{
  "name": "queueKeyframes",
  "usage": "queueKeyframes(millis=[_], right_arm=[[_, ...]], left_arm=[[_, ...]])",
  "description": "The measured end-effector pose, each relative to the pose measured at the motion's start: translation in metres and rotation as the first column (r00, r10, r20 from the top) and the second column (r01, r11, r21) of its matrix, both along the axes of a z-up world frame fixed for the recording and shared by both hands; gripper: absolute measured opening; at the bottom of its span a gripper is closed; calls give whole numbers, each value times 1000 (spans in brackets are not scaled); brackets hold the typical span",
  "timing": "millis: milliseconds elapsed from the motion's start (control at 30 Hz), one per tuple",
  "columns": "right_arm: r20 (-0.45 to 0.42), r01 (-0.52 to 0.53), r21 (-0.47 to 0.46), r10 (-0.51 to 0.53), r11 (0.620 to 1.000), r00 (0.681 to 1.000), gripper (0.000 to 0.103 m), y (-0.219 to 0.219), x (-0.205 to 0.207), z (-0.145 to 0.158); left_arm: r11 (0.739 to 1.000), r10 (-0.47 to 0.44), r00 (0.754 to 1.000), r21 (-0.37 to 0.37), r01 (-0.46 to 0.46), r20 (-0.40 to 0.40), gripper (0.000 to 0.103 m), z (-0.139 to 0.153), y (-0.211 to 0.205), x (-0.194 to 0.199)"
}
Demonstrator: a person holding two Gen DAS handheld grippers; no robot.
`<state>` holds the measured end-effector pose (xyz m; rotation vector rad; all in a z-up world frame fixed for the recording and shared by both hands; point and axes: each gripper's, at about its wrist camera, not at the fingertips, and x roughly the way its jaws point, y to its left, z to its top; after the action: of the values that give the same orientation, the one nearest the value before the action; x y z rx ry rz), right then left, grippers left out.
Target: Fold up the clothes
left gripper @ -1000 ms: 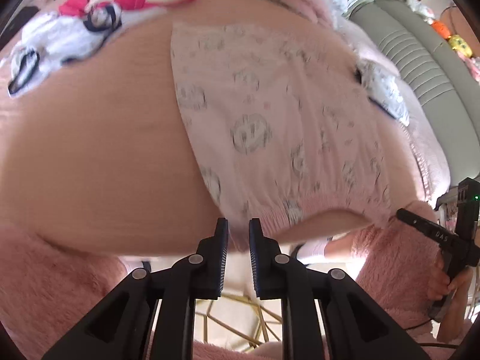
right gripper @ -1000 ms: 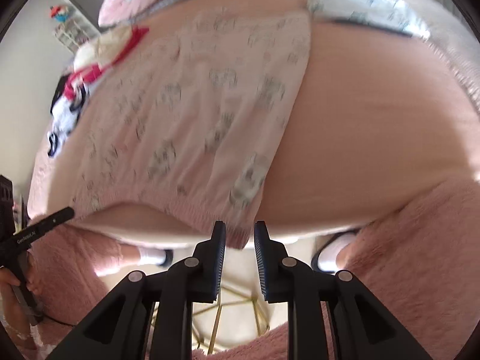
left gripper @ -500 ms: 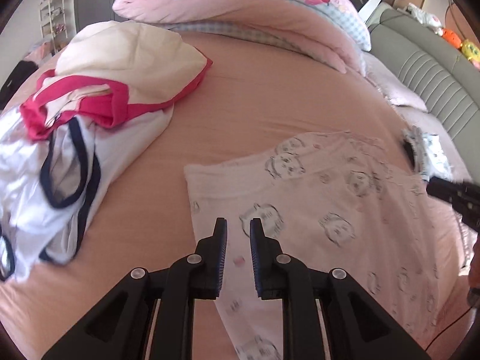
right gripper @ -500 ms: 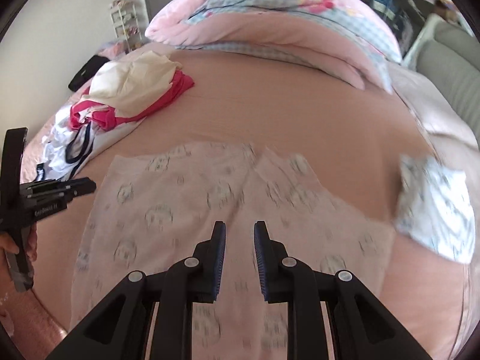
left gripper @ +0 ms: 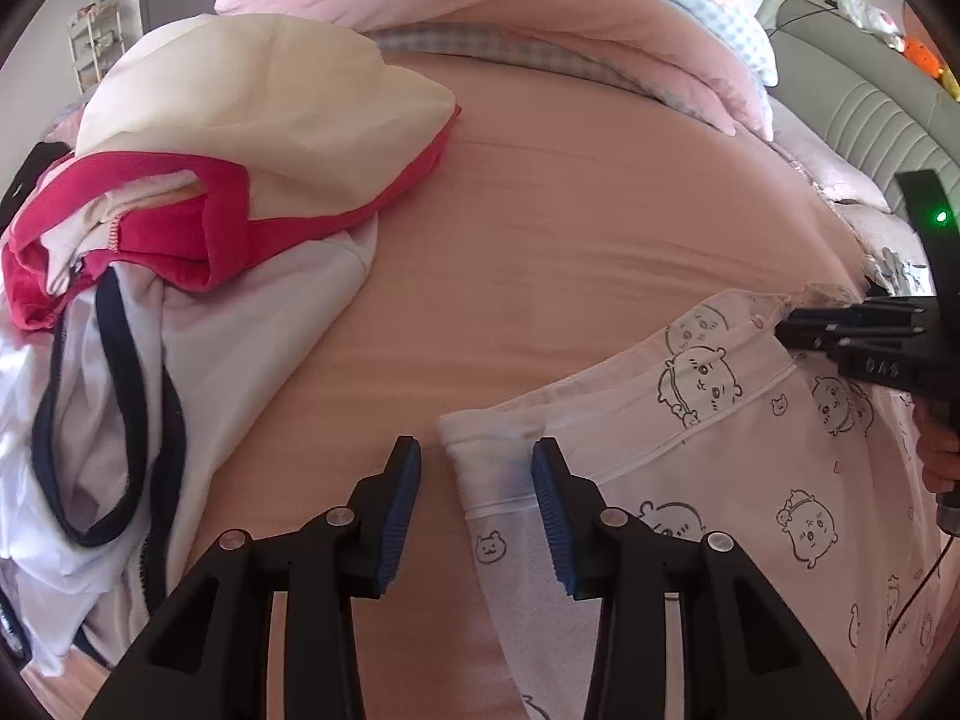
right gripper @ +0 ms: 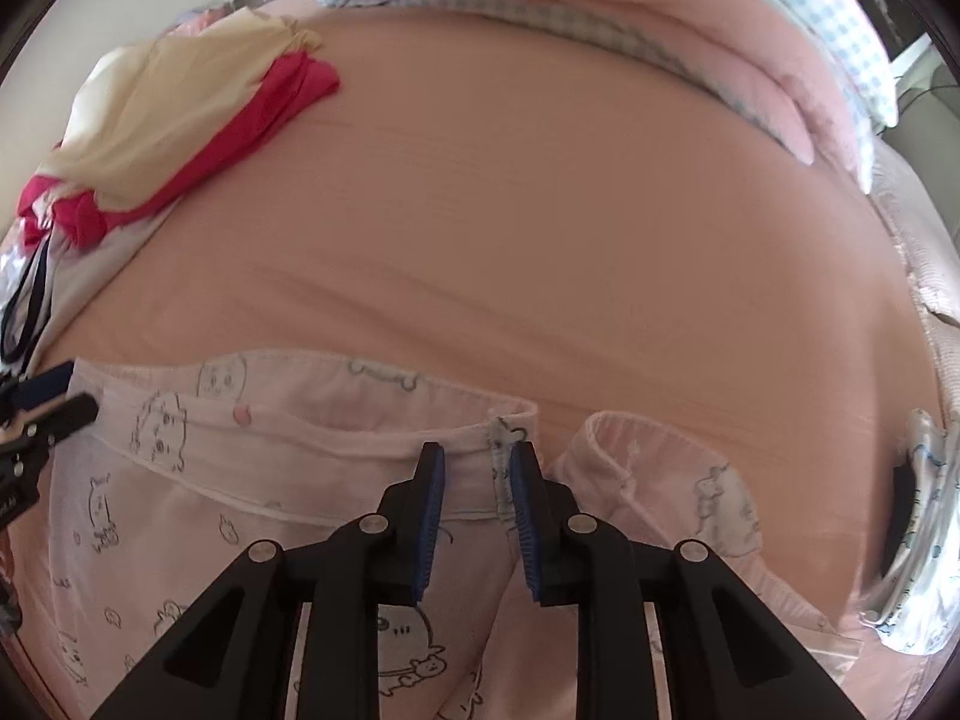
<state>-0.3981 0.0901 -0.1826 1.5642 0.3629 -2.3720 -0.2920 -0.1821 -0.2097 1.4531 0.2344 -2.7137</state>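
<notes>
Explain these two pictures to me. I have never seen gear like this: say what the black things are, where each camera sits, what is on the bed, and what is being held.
No robot here: a person holds hand-operated black tongs with blue pads, one in each hand. Each carries a wide-angle camera looking forward along its two fingers, so each picture shows its own tongs at the bottom.

In the left camera's picture, the left tongs are opening over a corner of the pale pink pyjama garment with cartoon animal prints, pads clear of the cloth. The right tongs show at the right edge.

In the right camera's picture, the right tongs are opening too, a seam edge between the pads; nothing looks gripped.

The garment lies flat on the peach bedsheet. To the left is a pile of unfolded cream, red and white clothes; behind, a pink quilt with blue checks.
</notes>
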Motion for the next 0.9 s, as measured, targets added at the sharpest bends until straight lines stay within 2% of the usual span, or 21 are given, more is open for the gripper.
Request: queueKeyframes(millis=[33, 67, 100, 133, 200, 367, 500, 600, 667, 733, 833, 900], right_arm=[[-6, -12, 4, 12, 1000, 1000, 24, -1, 2, -3], [-12, -24, 7, 24, 1000, 1000, 22, -1, 4, -6], [-15, -26, 1, 26, 1000, 1000, 12, -1, 4, -5], [-18, -28, -7, 28, 1000, 999, 7, -1, 4, -4], [-6, -3, -82, 3, 997, 1000, 5, 5, 2, 3], [-74, 14, -201, -30, 979, 997, 5, 13, 9, 35], [-98, -25, -207, 4, 978, 995, 5, 10, 12, 41], [-14, -87, -202, 86, 976, 996, 8, -1, 5, 27], [2, -104, -133, 105, 986, 994, 11, -8, 8, 21], [-63, -112, -87, 107, 990, 992, 11, -11, 21, 27], [-170, -106, -73, 92, 992, 981, 12, -6, 34, 39], [-214, -96, -56, 82, 994, 973, 12, -5, 38, 47]], left_arm=[[1000, -12, 1000, -11, 12, -9, 25, -2, 2, 0], [1000, -13, 1000, -11, 12, -20, 6, -1, 4, 0], [1000, -13, 999, -11, 12, -30, 6, -1, 5, 1], [1000, -2, 999, -14, 2, -42, 5, 0, 4, 2], [1000, 29, 997, -11, -30, -67, 5, 6, -3, 7], [994, 112, 991, 2, -112, -80, 4, 17, -27, 18], [992, 119, 991, 54, -115, -64, 4, 17, -38, 22], [989, 117, 993, 95, -116, -4, 6, 11, -44, 15], [984, 124, 992, 127, -124, 11, 6, 12, -49, 16], [986, 129, 992, 102, -130, 14, 7, 17, -50, 17], [985, 170, 985, -29, -169, 26, 7, 23, -50, 18], [980, 192, 981, -67, -190, 27, 7, 23, -52, 21]])
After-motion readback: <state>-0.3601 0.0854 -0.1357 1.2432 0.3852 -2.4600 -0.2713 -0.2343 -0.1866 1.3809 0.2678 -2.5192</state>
